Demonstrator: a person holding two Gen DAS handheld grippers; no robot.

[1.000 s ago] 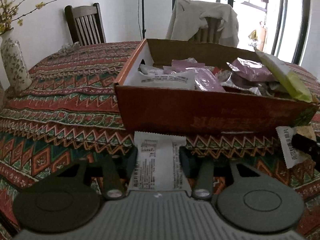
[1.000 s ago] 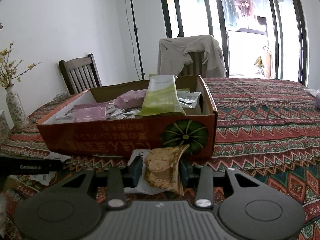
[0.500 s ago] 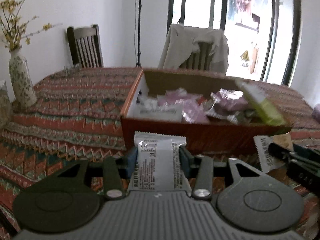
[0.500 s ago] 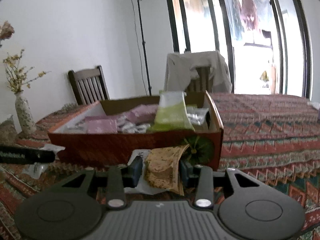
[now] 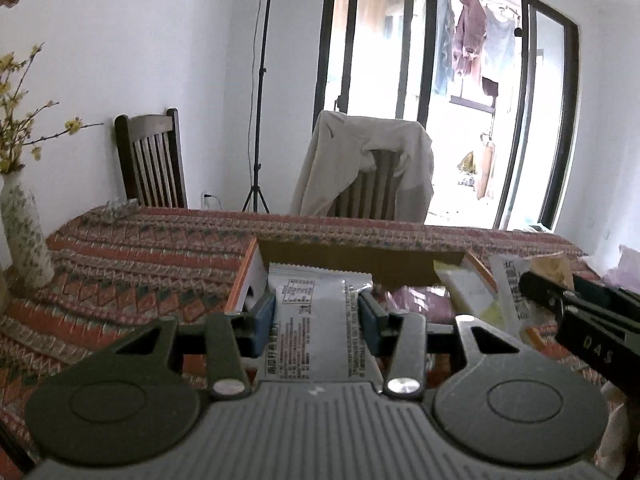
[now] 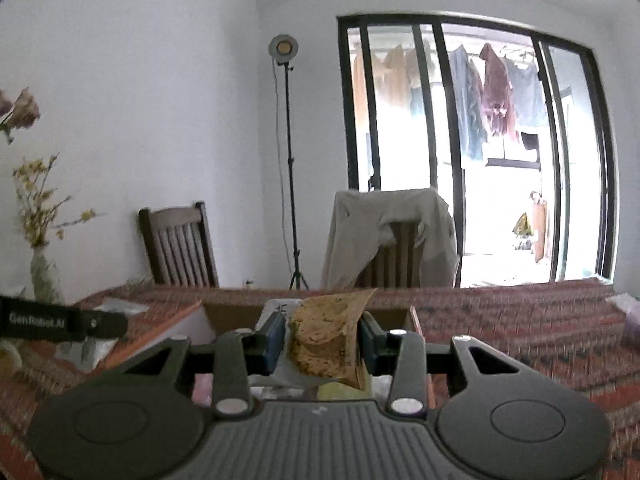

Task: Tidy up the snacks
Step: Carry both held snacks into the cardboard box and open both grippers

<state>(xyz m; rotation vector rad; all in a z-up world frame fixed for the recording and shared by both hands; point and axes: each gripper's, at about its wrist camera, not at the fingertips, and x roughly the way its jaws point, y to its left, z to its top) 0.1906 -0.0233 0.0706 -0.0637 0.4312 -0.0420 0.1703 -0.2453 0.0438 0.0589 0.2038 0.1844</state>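
My left gripper (image 5: pixel 316 326) is shut on a white snack packet (image 5: pixel 314 328) with printed text, held above the near edge of the cardboard snack box (image 5: pixel 344 258). My right gripper (image 6: pixel 322 340) is shut on a clear packet of brown crackers (image 6: pixel 320 334), held over the same box (image 6: pixel 228 314). The right gripper with its cracker packet (image 5: pixel 550 270) shows at the right of the left wrist view. The left gripper's body (image 6: pixel 60 322) shows at the left of the right wrist view. A green packet (image 5: pixel 466 292) and pink packets (image 5: pixel 416 298) lie in the box.
The table has a patterned red cloth (image 5: pixel 132 264). A vase with yellow flowers (image 5: pixel 24 228) stands at the left edge. Two chairs (image 5: pixel 152 164) stand behind the table, one draped with a beige jacket (image 5: pixel 368 168). A light stand (image 5: pixel 260 92) is by the wall.
Both grippers have risen with their packets and moved forward over the box. The views have tilted up, so the box now sits low and mostly hidden behind the packets.
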